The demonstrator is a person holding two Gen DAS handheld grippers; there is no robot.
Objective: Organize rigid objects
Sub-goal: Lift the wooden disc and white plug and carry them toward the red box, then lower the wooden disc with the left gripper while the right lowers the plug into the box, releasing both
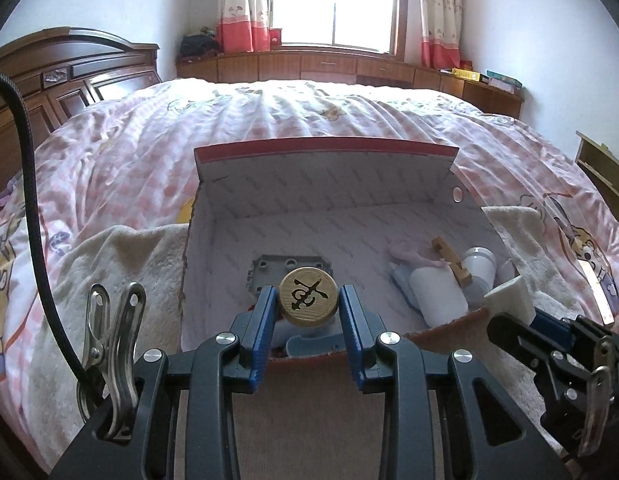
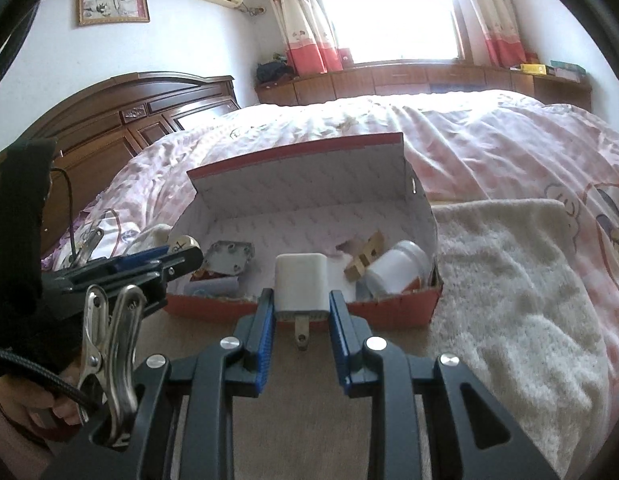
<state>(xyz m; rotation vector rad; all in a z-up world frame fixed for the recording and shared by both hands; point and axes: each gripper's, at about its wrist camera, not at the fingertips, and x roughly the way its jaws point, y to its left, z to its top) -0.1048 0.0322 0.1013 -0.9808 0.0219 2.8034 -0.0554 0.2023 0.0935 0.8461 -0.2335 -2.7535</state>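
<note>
The left gripper [image 1: 308,302] is closed on a round wooden chess piece [image 1: 308,297], in the lower centre of its frame, above the near wall of the red box [image 1: 325,148]; the right gripper [image 2: 302,306] is clamped on a white charger plug [image 2: 301,286], in the centre of its frame; inside the box, at right, lie a white bottle [image 2: 397,266] and a wooden block [image 2: 365,258], and at left a grey metal plate [image 2: 229,262].

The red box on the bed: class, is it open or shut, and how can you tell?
Open. The red box has its lid folded up at the back, so the grey plate and white bottle inside show.
</note>
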